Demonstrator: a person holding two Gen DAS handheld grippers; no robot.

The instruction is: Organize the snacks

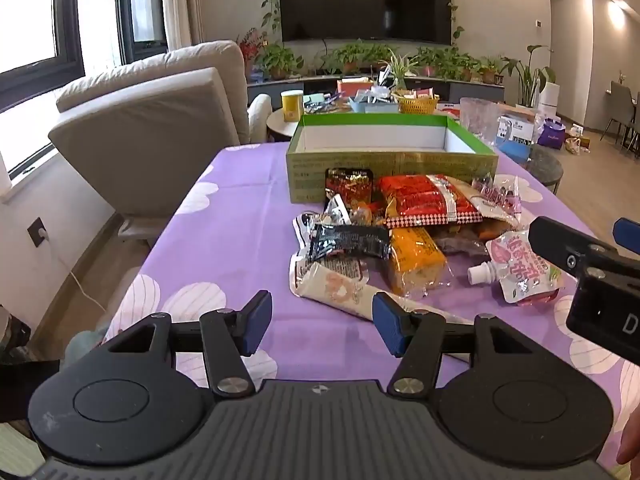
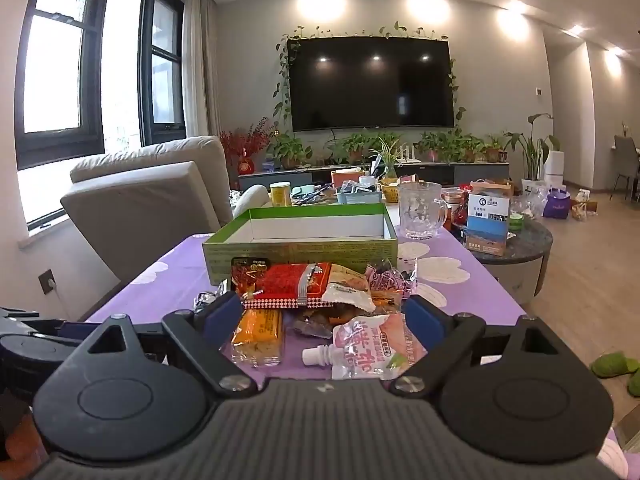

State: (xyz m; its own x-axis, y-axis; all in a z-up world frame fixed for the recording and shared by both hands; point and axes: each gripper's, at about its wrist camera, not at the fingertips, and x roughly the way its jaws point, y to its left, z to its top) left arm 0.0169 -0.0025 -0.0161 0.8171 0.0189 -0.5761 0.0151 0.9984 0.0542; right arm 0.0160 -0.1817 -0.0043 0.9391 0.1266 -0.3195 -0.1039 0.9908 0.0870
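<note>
Glossy plastic snack wrappers [image 1: 416, 200] lie on matt purple cloth [image 1: 240, 216] beside a cardboard box [image 1: 384, 160].

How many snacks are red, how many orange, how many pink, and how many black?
Red: 1, the red crinkly packet
Orange: 1, the orange clear-wrapped bar
Pink: 1, the pink spouted drink pouch
Black: 1, the black foil sachet
Total: 4

Left wrist view sat low over the near edge of the surface [image 1: 224, 216], facing forward along the left gripper [image 1: 320, 328]; snack pile [image 1: 400, 232] ahead and to its right. Right wrist view sat lower and closer, the right gripper [image 2: 324, 320] framing that pile [image 2: 320, 300]. Both faced the green box [image 1: 392, 160] and television [image 1: 366, 0] beyond. Shared: pile, box [image 2: 300, 256], far wall.
</note>
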